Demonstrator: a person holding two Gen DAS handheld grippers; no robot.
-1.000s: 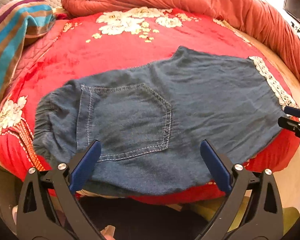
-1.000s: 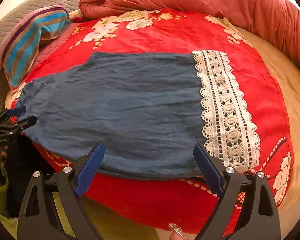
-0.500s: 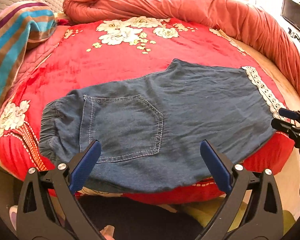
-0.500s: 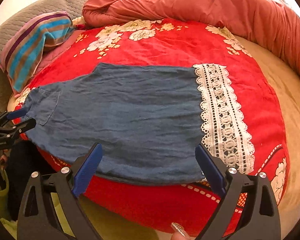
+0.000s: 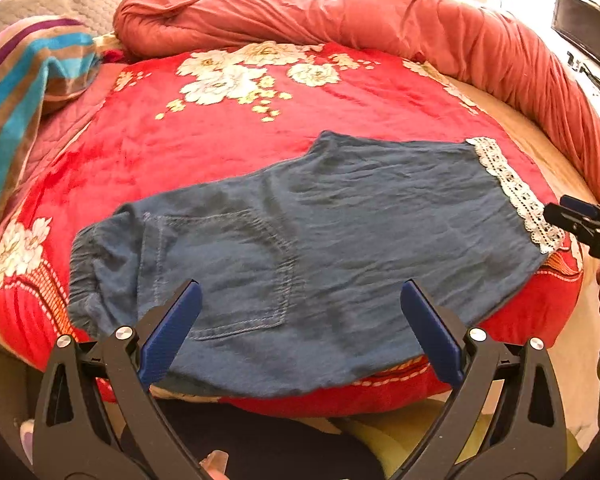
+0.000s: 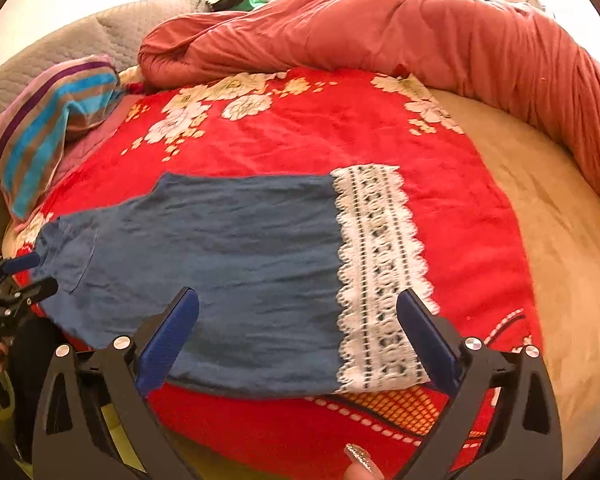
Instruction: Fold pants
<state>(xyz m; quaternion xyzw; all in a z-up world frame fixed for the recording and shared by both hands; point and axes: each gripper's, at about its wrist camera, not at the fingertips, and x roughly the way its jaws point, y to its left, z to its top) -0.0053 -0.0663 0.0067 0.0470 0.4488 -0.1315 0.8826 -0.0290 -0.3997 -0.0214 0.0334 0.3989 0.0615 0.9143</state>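
Red floral blanket [image 5: 236, 148] carries the denim pants [image 5: 324, 248], folded leg-on-leg. Left gripper [image 5: 300, 328] and right gripper [image 6: 298, 332] have backed away, jaws wide and empty, the right's just widened; next fold pending.

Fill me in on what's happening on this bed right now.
A person holds a pair of tongs in each hand over blue pants lying flat on the red floral blanket. The left tongs hang open above the pocket end. The right tongs, whose jaws have just been opening, hang by the lace hem. Nothing is gripped.
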